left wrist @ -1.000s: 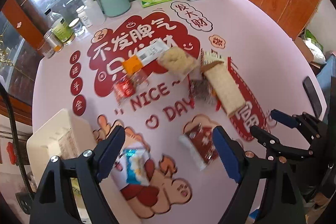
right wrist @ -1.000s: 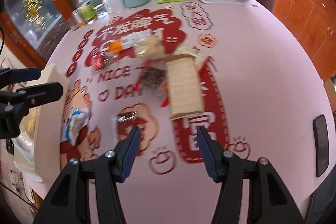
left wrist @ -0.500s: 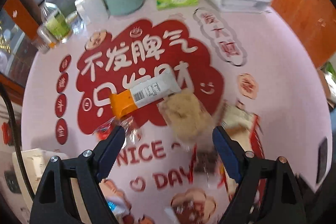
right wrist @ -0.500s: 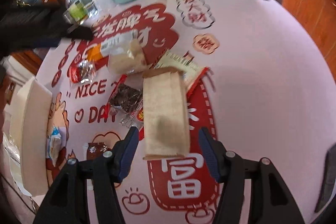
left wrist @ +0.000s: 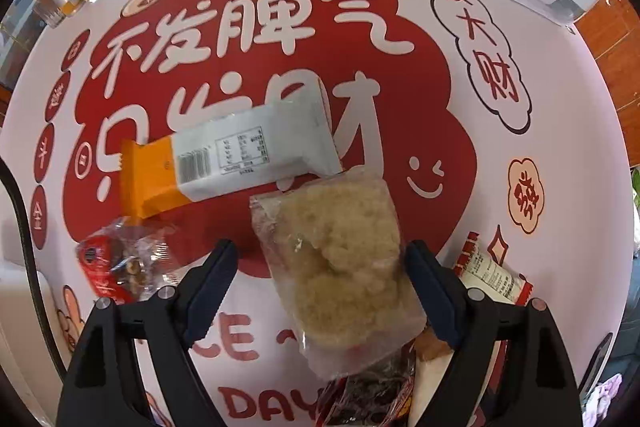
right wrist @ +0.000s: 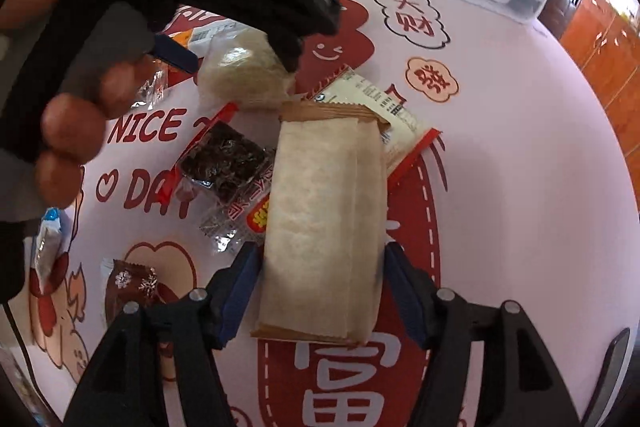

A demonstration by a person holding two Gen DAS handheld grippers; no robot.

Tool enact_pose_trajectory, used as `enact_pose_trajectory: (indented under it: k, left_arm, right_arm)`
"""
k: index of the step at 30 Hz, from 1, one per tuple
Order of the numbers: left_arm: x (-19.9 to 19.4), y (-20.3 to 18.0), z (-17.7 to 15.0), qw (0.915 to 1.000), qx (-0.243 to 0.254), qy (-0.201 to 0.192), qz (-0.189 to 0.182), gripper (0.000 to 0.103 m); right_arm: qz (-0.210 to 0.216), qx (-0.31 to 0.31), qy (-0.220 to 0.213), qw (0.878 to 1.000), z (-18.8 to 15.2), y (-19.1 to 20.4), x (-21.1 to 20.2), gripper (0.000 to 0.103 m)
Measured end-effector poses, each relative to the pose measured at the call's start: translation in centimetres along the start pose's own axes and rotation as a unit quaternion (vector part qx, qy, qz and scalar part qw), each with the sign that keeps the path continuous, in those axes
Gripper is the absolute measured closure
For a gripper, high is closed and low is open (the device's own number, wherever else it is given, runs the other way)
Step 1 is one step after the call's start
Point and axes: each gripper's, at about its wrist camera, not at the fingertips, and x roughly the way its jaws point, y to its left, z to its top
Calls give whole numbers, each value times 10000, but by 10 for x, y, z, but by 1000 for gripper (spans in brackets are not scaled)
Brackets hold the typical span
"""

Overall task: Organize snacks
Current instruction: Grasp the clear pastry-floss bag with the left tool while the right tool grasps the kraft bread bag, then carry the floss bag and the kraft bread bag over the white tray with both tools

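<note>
Straddling a clear bag of pale crumbly snack at lower centre of its frame, the left gripper has its fingers spread wide, neither touching; the right gripper, equally wide, flanks a long tan packet lying mid-frame on the pink mat

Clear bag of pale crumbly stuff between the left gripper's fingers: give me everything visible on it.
The clear bag is a see-through, crinkly plastic pouch of beige, clumpy, flaky snack. It lies flat on the printed table mat, long axis slightly tilted. Its far corner meets the white-and-orange bar wrapper; its near end overlaps a dark red-trimmed packet. The left gripper straddles it, jaws open, the right finger close against its edge; contact cannot be confirmed. The right wrist view shows the same bag.
</note>
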Motion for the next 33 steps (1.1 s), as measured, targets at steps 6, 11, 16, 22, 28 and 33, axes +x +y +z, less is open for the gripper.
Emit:
enact_pose_trajectory:
  k: [6,11,16,22,28,33]
  left_arm:
    - [-1,-2,-7,9998,53,-210,-14,38]
    - [-6,-4,-15,9987,180,-470,-44,59]
    - [-28,2,-36,9976,301,-593,-198,60]
    - [-83,8,-64,9933,528,-912,-470,60]
    - [-140,31,-99,9882,563,-853,-1141,60]
    - [-204,76,-147,9798,748,-1105,-1487,60]
  right_arm:
    - [-25,105,-151,9998,-4,-6,-3,48]
    - [-98,196,-146,9997,-11,-6,-7,49]
    - [-37,377,-48,9993,-17,-9,-14,49]
    - [-130,451,-117,9988,-25,-3,-36,49]
    - [-191,434,-391,9981,-30,19,-80,49]
    - [15,363,-737,9966,-29,57,-129,49]
